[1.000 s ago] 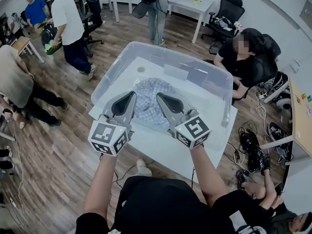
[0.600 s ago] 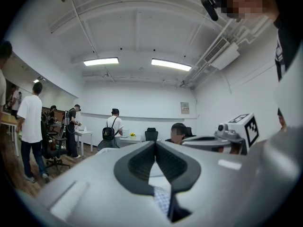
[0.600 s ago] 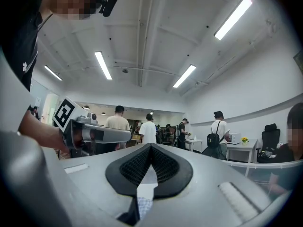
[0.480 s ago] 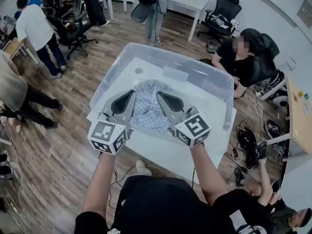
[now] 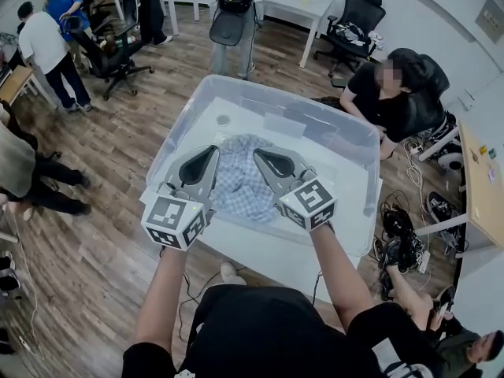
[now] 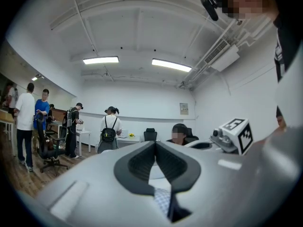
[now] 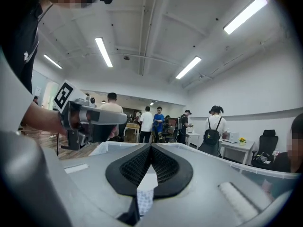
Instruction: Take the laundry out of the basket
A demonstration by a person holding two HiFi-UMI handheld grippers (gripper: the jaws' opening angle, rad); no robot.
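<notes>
A blue-and-white checked garment (image 5: 239, 178) lies crumpled in a clear plastic bin (image 5: 268, 90) on a white table (image 5: 260, 246). My left gripper (image 5: 212, 150) hovers over the bin's near left side, jaws shut and empty, its tip at the cloth's left edge. My right gripper (image 5: 259, 153) hangs beside it over the cloth, also shut with nothing in it. In the left gripper view the pads meet at the left gripper's tip (image 6: 155, 144), with checked cloth (image 6: 162, 200) showing below. The right gripper view shows the right gripper (image 7: 151, 147) with its pads together above the cloth (image 7: 144, 200).
A person in black (image 5: 394, 93) sits close to the bin's far right corner. Cables (image 5: 402, 242) lie on the floor at the right. A person with a backpack (image 5: 235, 6) stands beyond the bin, with office chairs and other people at the far left.
Both grippers hold almost the same place above the bin, still shut. People in the background at the left have walked to other spots.
</notes>
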